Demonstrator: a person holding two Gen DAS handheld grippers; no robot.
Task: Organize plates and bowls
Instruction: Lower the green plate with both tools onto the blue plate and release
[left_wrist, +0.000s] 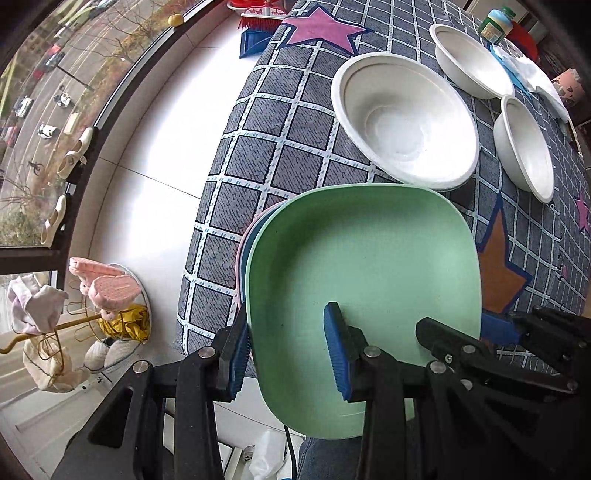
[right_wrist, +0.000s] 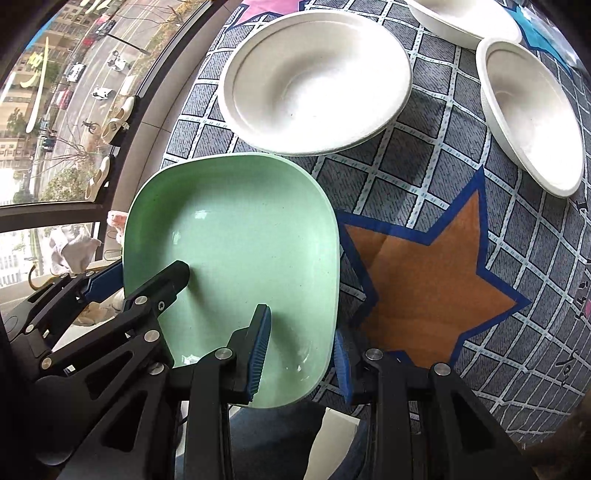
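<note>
Green plate (right_wrist: 236, 236), both tools straddling its rims, white bowls (right_wrist: 314, 81)

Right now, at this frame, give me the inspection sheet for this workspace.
Surface: table under a grid-patterned cloth with star patches.
Job's things: green plate tops a plate stack; three white bowls apart behind.
Clutter: green-capped bottle, white cloth at the far edge.
Grippers: left gripper and right gripper each straddle the green plate's rim, open.
Cables: dark cable below the plate.
Surroundings: window over a street, shoes on the sill, brush and dustpan.
</note>
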